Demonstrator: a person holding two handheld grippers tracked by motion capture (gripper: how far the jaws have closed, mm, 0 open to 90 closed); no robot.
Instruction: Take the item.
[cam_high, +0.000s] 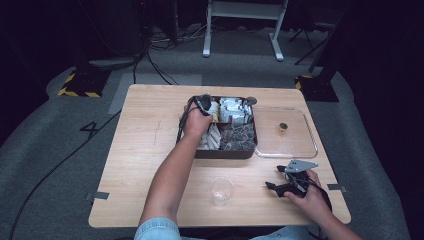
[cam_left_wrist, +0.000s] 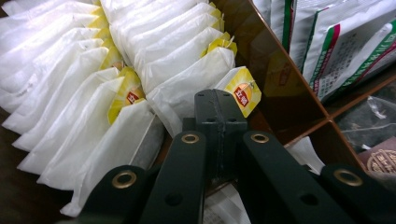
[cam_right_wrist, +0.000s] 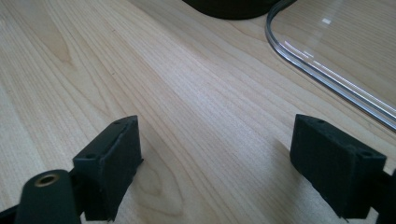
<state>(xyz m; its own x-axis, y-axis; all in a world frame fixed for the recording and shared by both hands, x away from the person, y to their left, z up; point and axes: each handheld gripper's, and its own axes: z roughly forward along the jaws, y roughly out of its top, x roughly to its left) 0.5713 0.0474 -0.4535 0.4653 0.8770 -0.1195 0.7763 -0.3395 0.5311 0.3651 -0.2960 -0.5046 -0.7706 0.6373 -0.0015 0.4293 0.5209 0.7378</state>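
Now, left tongs (cam_left_wrist: 219, 109) clenched on a white tea bag (cam_left_wrist: 187, 93) — right tongs (cam_right_wrist: 233, 168) released, over table (cam_right_wrist: 187, 93).

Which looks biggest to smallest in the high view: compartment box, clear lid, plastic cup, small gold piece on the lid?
1. Compartment box and clear lid: near alike, not ranked; the left forearm hides part of the box.
2. Plastic cup.
3. Small gold piece.

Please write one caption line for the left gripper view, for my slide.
Left claw shut among white tea bags with yellow tags, inside a dark divided box.
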